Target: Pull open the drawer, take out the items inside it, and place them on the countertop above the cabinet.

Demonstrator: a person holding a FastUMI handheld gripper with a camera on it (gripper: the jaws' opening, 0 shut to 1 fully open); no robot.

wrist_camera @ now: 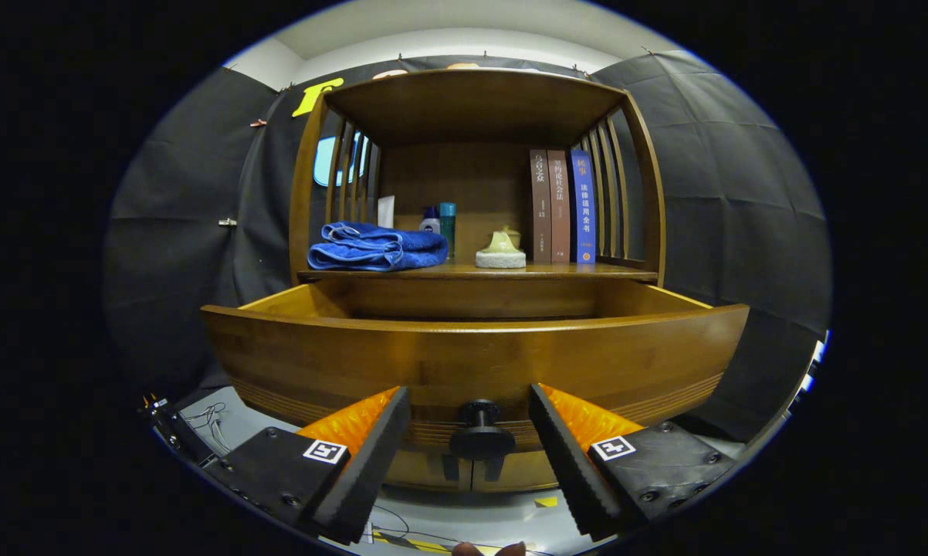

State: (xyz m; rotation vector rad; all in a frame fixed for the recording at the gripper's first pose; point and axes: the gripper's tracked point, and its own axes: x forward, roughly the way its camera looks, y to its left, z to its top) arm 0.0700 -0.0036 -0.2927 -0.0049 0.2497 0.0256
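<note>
gripper point(470, 432): two wedge-shaped fingers point(371, 455) with ridged, saw-toothed inner faces, standing apart. each sits on a flat black mount with round screws and one square black-and-white marker point(324, 452).

Three books point(560, 207) bear Chinese spine titles, hardly legible

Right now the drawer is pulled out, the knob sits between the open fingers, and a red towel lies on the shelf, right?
Almost. The towel is blue, not red, as the gripper view shows. The drawer is pulled out, and the knob sits between the open fingers of the gripper, untouched.
</note>
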